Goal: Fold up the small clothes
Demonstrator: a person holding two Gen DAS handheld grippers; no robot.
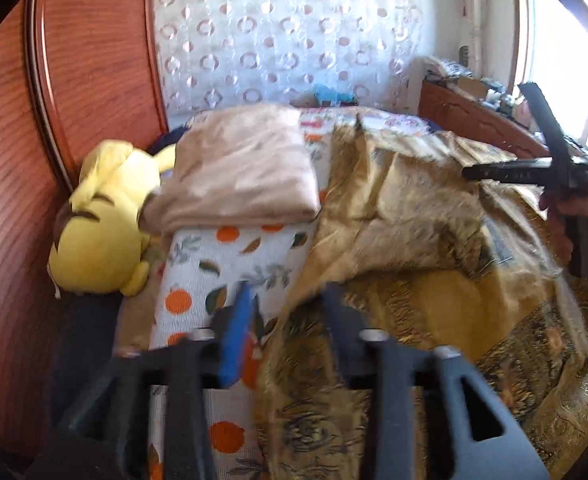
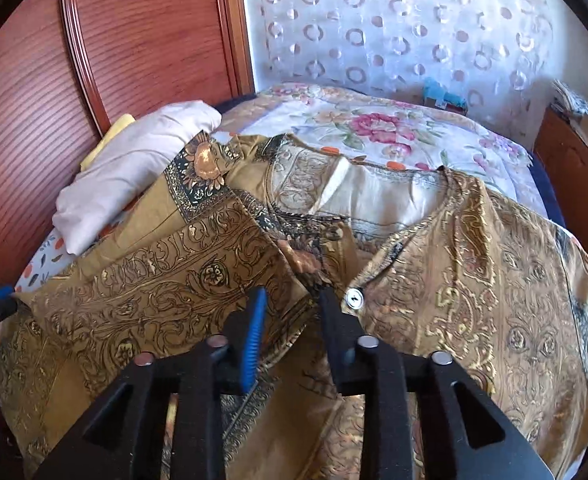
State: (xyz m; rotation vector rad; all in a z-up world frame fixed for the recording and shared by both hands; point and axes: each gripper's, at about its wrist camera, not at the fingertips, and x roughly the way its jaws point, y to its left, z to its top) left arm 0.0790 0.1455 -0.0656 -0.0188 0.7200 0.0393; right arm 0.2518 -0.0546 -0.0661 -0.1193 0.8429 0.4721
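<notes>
**Gold shirt spread on the bed, both claws parted above it**

I see no box, basket or tray in either view; the only carrier is the bed (image 2: 474, 148), covered by a white sheet with pink flowers.

On it lies the mustard-gold patterned shirt with black scrollwork borders (image 2: 197, 264), spread out and rumpled, its pale inner lining showing at the collar and a small white button (image 2: 353, 300) on the front edge. My right claw (image 2: 289, 312) hangs just above the shirt's front opening, its fingers spread with bare air between them; the button sits right beside the right finger. My left claw (image 1: 289, 304) is also parted and holds nothing, hovering over the shirt's left edge, where the gold cloth meets a white cloth printed with oranges and leaves (image 1: 229, 264).

A folded beige blanket (image 1: 241, 172) rests on that orange-print cloth, and a yellow plush toy (image 1: 97, 236) lies just beside it against the reddish wooden headboard (image 1: 93, 80). In the left wrist view the right claw appears well apart, at the far edge of the shirt.
</notes>
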